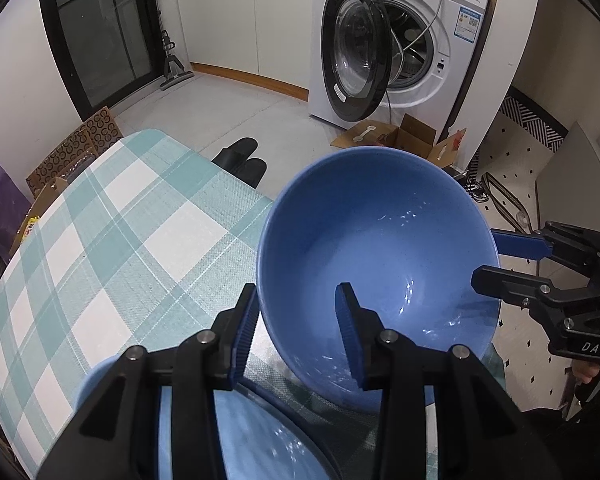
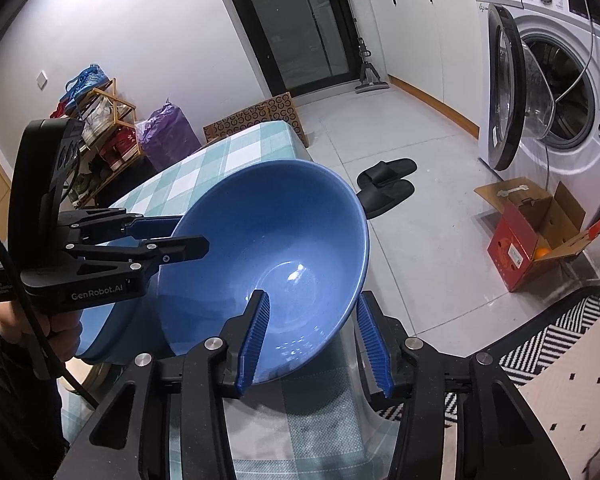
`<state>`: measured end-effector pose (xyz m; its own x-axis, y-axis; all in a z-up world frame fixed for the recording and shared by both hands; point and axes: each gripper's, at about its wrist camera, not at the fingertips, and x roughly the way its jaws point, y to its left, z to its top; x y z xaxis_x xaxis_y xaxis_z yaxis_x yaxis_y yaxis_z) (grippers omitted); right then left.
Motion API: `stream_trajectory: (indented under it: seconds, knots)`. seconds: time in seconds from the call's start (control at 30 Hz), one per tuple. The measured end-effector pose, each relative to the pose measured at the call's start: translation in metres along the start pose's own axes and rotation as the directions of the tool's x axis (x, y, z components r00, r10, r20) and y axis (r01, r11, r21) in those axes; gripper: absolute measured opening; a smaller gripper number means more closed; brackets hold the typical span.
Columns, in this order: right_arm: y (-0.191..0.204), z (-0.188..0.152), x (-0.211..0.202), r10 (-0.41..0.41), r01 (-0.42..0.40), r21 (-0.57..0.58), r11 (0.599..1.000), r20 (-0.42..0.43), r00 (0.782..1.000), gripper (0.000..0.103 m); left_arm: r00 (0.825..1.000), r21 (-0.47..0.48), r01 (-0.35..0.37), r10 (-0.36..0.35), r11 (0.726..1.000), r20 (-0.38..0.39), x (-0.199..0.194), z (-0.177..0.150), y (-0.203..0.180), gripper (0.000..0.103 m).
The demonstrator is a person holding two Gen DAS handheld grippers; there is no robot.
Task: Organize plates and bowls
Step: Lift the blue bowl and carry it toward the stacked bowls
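A big blue bowl [image 1: 380, 248] is tilted on edge above the checked tablecloth [image 1: 120, 232]. Both grippers straddle its rim from opposite sides. My left gripper [image 1: 296, 336] has one finger inside the bowl and one outside, with a gap to the wall. My right gripper [image 2: 314, 344] stands the same way around the near rim of the bowl [image 2: 268, 248]. It also shows in the left wrist view [image 1: 496, 258] at the bowl's right rim. A second blue dish [image 1: 240, 432] lies under my left gripper; in the right wrist view the dish [image 2: 108, 332] sits behind the bowl.
A washing machine [image 1: 404, 36] with its door open stands beyond the table. Black slippers [image 2: 384, 188] and an open cardboard box [image 2: 536, 232] lie on the tiled floor. A shoe rack [image 2: 100, 120] and purple bag [image 2: 168, 128] stand at the far wall.
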<state>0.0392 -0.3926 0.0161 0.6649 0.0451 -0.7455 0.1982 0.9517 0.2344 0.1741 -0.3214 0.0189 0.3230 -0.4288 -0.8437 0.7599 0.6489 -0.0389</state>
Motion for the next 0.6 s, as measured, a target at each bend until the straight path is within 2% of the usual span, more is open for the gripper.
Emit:
stream_trajectory:
  seconds: [0.6]
  knots:
    - [0.009, 0.003, -0.020, 0.000, 0.001, -0.020, 1.000, 0.044, 0.999, 0.047, 0.999, -0.015, 0.009, -0.008, 1.000, 0.052, -0.022, -0.002, 0.002, 0.038]
